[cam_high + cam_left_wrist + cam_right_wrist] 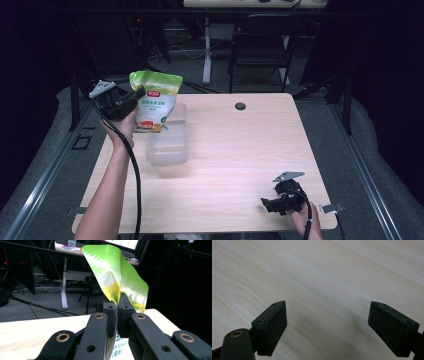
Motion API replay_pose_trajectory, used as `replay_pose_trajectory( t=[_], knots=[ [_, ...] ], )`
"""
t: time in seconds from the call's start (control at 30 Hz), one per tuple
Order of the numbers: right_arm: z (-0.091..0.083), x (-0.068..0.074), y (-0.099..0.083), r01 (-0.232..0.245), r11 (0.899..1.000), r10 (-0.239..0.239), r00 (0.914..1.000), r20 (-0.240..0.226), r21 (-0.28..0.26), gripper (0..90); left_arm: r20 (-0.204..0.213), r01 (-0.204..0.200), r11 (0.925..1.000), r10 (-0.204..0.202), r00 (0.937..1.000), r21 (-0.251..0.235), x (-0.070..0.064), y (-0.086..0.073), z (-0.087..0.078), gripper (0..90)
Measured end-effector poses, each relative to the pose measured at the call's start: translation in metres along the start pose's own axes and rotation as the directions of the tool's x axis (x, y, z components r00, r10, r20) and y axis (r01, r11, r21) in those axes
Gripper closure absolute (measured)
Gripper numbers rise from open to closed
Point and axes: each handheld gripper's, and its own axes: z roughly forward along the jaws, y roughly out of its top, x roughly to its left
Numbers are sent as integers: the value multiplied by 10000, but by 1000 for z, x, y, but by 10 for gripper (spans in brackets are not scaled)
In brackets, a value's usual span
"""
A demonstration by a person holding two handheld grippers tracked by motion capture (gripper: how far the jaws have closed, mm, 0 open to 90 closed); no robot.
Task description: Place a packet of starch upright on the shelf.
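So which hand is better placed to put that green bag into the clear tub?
Left. Its claw is shut on the green and white plastic bag, above the clear plastic tub. The right claw is open, empty, far off.

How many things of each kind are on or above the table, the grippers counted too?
Bag: 1
Clear plastic box: 1
Grippers: 2, left gripper and right gripper
Total: 4

The table is pale wood-grain, smooth and matt. The green-and-white pouch is glossy plastic film, creased. The box beneath it looks like frosted translucent plastic, though the high view is soft. The right gripper pads are matt black, faintly speckled.
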Motion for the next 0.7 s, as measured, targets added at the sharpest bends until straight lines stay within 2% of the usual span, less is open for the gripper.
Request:
replay_pose_trajectory(
  t=[0.23, 0.37, 0.4, 0.7],
  knots=[
    [0, 0, -1, -12, 10000, 12, 10000, -43, 2, 150, 46, 20, 9999, -20, 10000, 123, 1, 3, 17, 874],
    [-3, -1, -1, 124, 9998, -126, 9998, 137, 185, 150, 34, 13, 9999, -13, 10000, 134, 2, 6, 25, 874],
    [-1, 0, -2, -38, 10000, 38, 10000, 8, 16, 150, 0, -19, 9999, 19, 10000, 150, 2, 7, 26, 874],
    [-2, 0, -3, -41, 10000, 41, 10000, -4, 2, 150, -117, -120, 9998, 122, 9999, 150, 3, 14, 42, 874]
  ],
)
